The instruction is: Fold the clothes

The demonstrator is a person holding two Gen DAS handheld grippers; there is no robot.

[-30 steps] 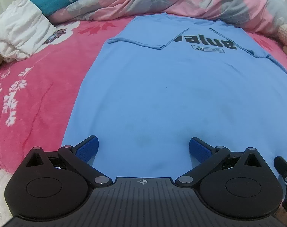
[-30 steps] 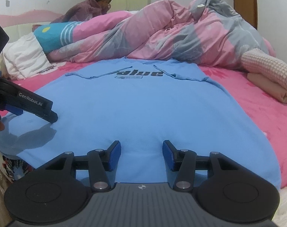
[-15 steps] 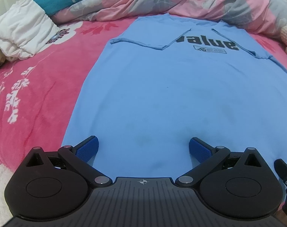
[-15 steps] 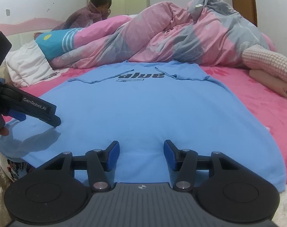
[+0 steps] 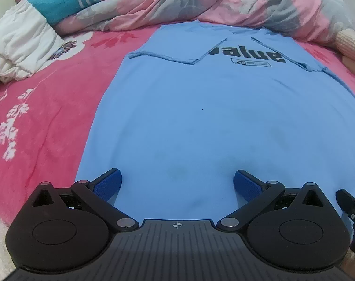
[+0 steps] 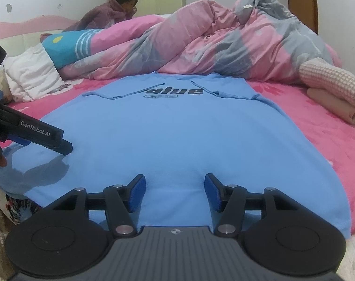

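Right gripper jaws opening wider than a sec ago, nothing pinched. Left gripper wide open. Blue shirt lies flat mid-frame on pink bed, sleeves folded in.

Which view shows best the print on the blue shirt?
The left wrist view. There the print on the shirt is larger and sharper, with the small logo below it. In the right wrist view it is smaller and flatter. In both, the folded sleeve hides part of the first letter.
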